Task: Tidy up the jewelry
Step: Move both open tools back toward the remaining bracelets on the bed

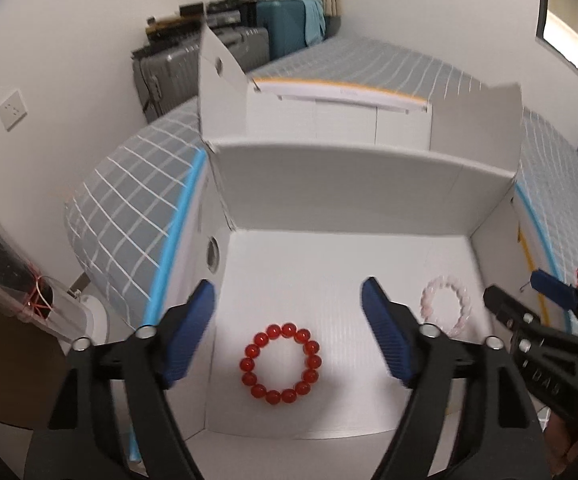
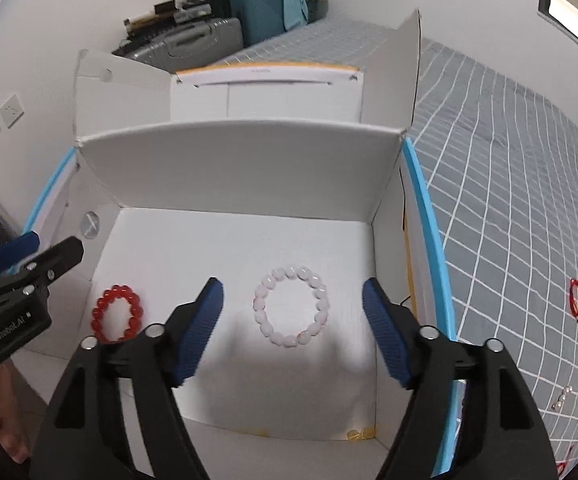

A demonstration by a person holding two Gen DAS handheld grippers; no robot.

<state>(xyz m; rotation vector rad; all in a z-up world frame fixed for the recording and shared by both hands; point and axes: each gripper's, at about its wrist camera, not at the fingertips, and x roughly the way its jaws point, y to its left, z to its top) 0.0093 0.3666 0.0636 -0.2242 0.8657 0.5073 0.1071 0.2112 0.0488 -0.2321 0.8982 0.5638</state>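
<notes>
A red bead bracelet (image 1: 280,363) lies flat on the floor of an open white box (image 1: 329,172); it also shows in the right wrist view (image 2: 116,313). A pale pink bead bracelet (image 2: 291,306) lies to its right in the same box (image 2: 241,160), and shows in the left wrist view (image 1: 447,305). My left gripper (image 1: 288,322) is open and empty, above the red bracelet. My right gripper (image 2: 293,322) is open and empty, above the pink bracelet. Each gripper shows at the edge of the other's view.
The box sits on a bed with a grey checked cover (image 2: 509,208). A red string bracelet (image 2: 576,297), a pearl piece (image 2: 561,397) and other small jewelry lie on the cover to the right. Small amber beads (image 2: 359,434) lie at the box's near corner. Suitcases (image 2: 193,44) stand behind.
</notes>
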